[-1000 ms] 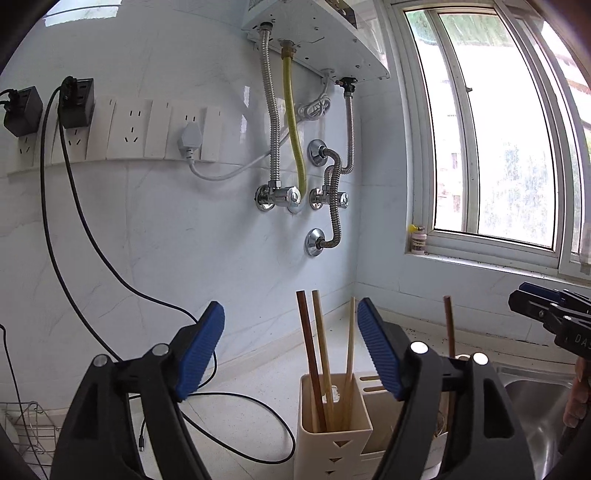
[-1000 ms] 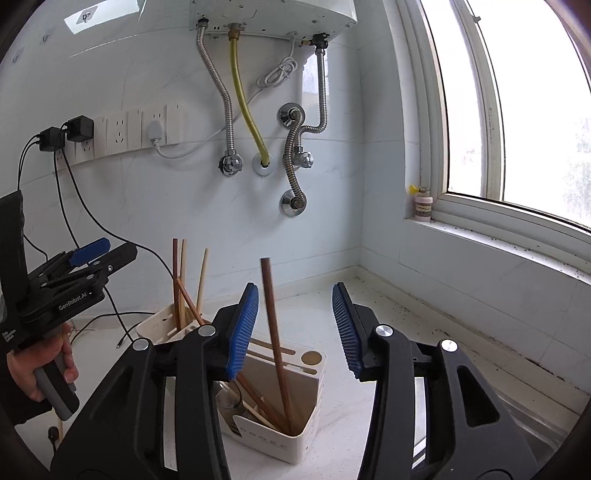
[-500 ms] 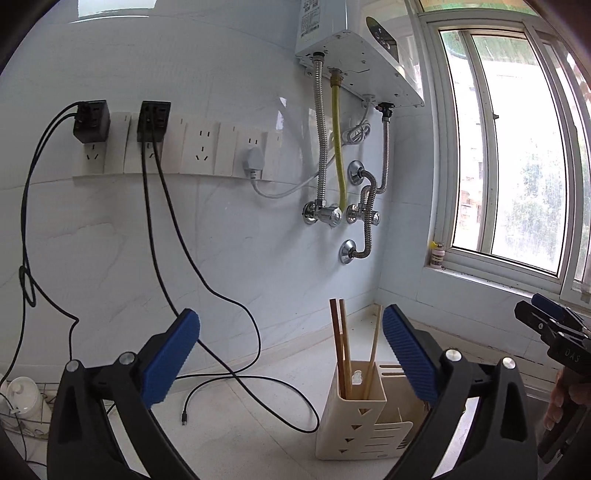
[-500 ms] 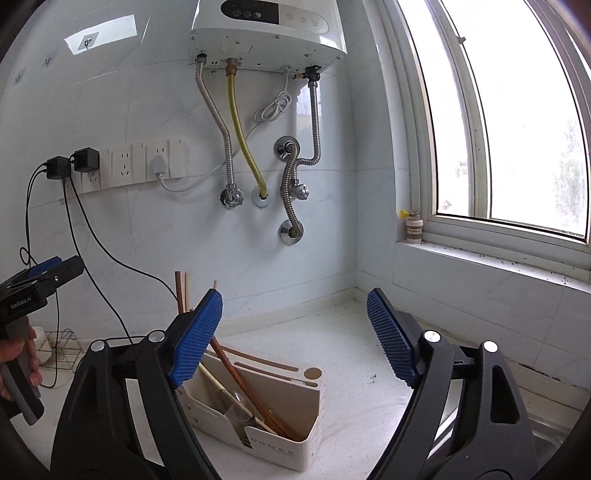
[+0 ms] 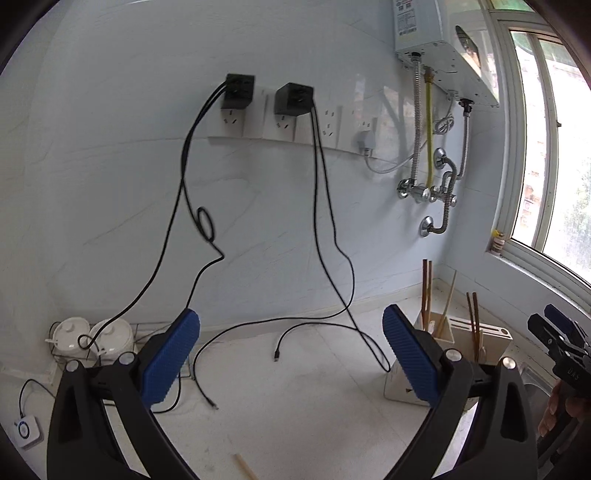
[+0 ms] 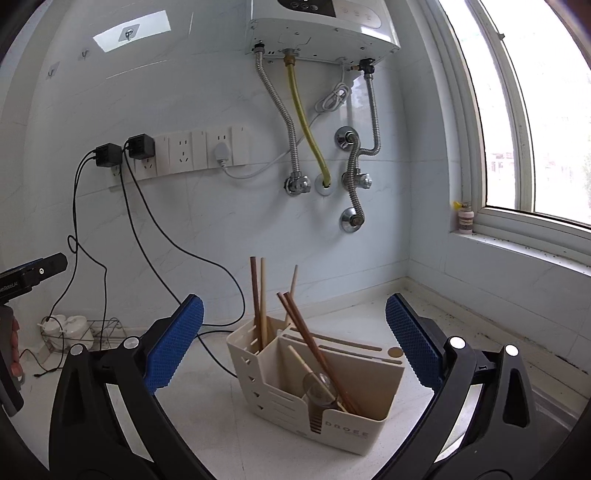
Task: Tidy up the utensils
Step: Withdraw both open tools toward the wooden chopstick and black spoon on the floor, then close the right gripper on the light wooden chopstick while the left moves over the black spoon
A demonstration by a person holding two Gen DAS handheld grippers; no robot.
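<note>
**Both grippers wide open and empty, chopsticks in the holder**

Nearest: one pale chopstick (image 5: 245, 468) lies flat on the white tabletop (image 5: 303, 406), low in the left wrist view, below the left gripper (image 5: 291, 356). Not touching either finger.

Left gripper: jaws spread wide, nothing between the blue pads (image 5: 171, 360), only bare tabletop and loose black cables (image 5: 332, 240). It faces the wall sockets, with the holder off to its right, partly hidden behind the right-hand finger.

Right gripper (image 6: 295, 341): its jaws have just been opening and now stand fully spread. Nothing pinched. The utensil holder (image 6: 317, 384) sits on the tabletop ahead of it, framed between the two fingers but clear of both pads.

Holder contents, from the right wrist view:
- front compartment: two dark brown chopsticks (image 6: 314, 345) leaning left, plus what looks like a clear spoon bowl (image 6: 320, 386)
- rear-left compartment: a dark and a pale chopstick (image 6: 258, 302) upright, and one more pale stick tilted behind them
- slotted top on the right: nothing stands in it

A hand shows at the frame edge in each view, holding the other gripper's handle.

Further back: small white lidded pots (image 5: 92, 334) in a wire rack at the left by the wall. On the wall: socket strip (image 6: 184, 153) with two black adapters and a white plug, water heater (image 6: 325, 26) with hoses. Window (image 6: 535, 110) on the right, a small bottle (image 6: 465, 218) on its sill.
</note>
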